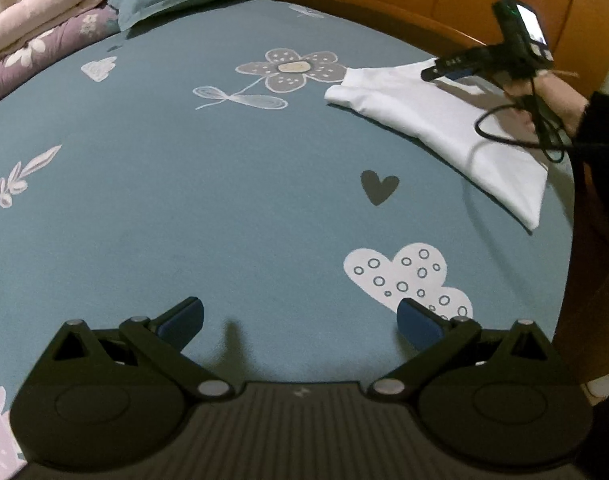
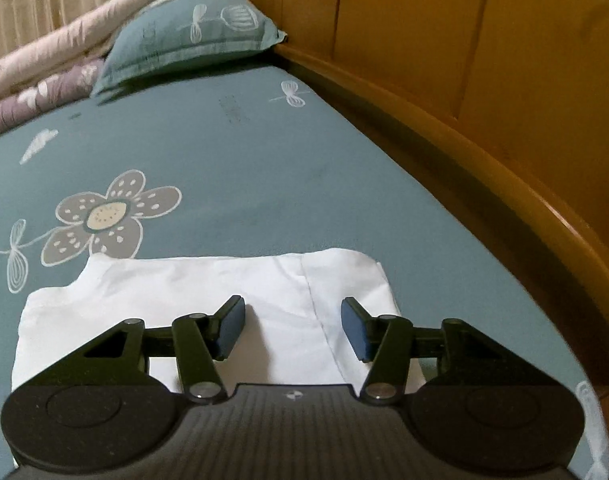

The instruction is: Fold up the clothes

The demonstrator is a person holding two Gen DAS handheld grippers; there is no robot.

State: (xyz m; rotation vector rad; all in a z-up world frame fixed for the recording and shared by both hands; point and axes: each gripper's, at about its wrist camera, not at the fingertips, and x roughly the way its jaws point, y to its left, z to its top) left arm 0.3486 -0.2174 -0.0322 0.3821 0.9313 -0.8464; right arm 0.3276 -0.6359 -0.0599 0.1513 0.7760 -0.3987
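Note:
A folded white garment (image 1: pixel 440 124) lies flat on the teal patterned bedsheet (image 1: pixel 208 200) near the bed's right side. In the left wrist view my left gripper (image 1: pixel 300 320) hovers open over bare sheet, well short of the garment, with nothing between its blue pads. The right gripper (image 1: pixel 444 69) shows there too, held by a hand (image 1: pixel 552 100) above the garment's far end. In the right wrist view my right gripper (image 2: pixel 292 330) stands open just over the white garment (image 2: pixel 184 280), its pads (image 2: pixel 232 328) empty and a stitched seam running between them.
A teal pillow (image 2: pixel 188 40) and rolled pink and purple quilts (image 2: pixel 44 80) lie at the head of the bed. A wooden bed frame (image 2: pixel 464 128) curves along the right side. A black cable (image 1: pixel 516 136) hangs from the right gripper over the garment.

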